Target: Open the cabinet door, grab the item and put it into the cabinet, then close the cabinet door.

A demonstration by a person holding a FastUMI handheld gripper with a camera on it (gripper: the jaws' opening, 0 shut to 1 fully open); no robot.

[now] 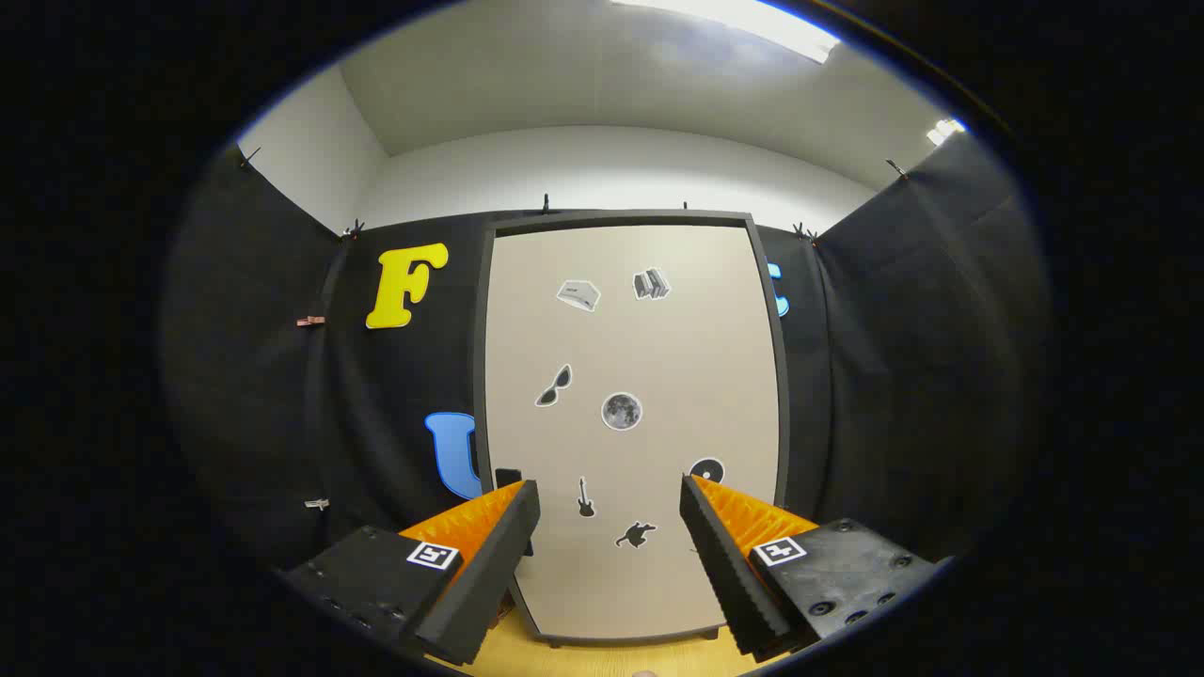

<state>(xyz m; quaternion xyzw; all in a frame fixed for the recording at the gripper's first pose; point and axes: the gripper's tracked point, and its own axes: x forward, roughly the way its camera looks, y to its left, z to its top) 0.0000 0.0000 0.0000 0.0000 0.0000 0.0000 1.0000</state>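
Black cloth (pixel 884 376) is hung as the booth's wall on both sides and is held along its upper edge by small dark clips (pixel 353 228). Two further small clips (pixel 310 321) are seen pinned lower on the cloth at the left. Above the cloth, a plain white room wall (pixel 611 174) and a pale ceiling (pixel 583 75) are seen. A bright strip light (pixel 743 19) is set in the ceiling, and a second, smaller light (pixel 945 130) is caught at the right. A strip of yellow wooden desk (pixel 602 658) is visible at the bottom.
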